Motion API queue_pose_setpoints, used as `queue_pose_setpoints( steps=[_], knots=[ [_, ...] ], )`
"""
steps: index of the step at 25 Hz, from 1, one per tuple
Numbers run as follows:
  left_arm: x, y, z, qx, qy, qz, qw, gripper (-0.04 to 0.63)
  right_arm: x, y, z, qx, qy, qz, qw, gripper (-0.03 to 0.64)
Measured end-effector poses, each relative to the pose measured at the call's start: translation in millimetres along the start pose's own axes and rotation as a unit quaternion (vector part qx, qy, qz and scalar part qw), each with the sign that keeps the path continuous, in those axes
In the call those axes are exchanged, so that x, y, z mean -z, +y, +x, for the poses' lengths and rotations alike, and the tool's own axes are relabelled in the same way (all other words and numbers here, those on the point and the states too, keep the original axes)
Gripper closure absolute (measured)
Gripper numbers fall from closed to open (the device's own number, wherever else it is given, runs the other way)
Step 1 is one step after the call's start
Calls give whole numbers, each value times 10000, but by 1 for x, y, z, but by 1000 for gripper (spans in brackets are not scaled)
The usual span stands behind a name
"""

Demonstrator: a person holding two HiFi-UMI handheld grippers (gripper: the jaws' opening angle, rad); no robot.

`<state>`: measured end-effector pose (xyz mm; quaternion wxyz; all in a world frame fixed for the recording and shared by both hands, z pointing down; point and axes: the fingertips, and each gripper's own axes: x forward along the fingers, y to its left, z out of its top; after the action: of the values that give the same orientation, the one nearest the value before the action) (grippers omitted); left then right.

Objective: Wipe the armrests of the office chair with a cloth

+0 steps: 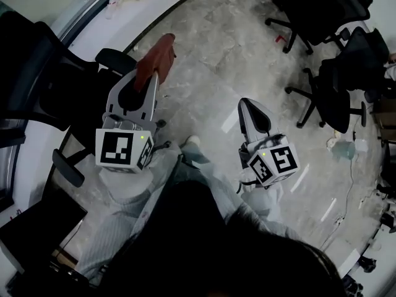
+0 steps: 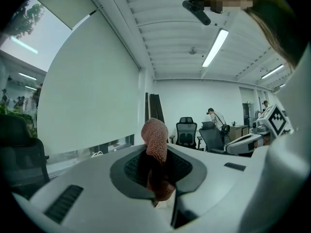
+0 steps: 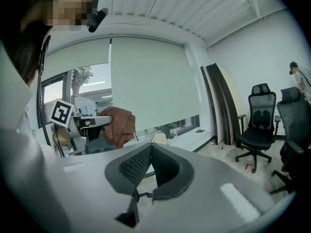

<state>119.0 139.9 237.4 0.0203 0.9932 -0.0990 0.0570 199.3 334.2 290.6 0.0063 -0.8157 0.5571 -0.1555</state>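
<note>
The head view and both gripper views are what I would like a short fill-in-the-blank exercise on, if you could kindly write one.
1. The left gripper is shut on a reddish-brown ____.
2. The right gripper has its jaws together, with ____ between them.
3. The office chair nearest the left gripper is coloured ____.

Missing words: cloth; nothing; black.
</note>
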Motion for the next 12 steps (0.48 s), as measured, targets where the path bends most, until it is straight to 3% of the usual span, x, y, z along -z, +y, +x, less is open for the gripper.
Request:
queue_pose_setpoints(
  steps=[7, 12],
  knots=[
    [32, 32, 57, -471, 378, 6, 9982, 540, 29, -36, 72, -456, 431, 272, 9977, 615],
    [38, 80, 111, -923, 426, 16, 9948, 540, 17, -63, 147, -884, 564, 165, 9943, 615]
  ],
)
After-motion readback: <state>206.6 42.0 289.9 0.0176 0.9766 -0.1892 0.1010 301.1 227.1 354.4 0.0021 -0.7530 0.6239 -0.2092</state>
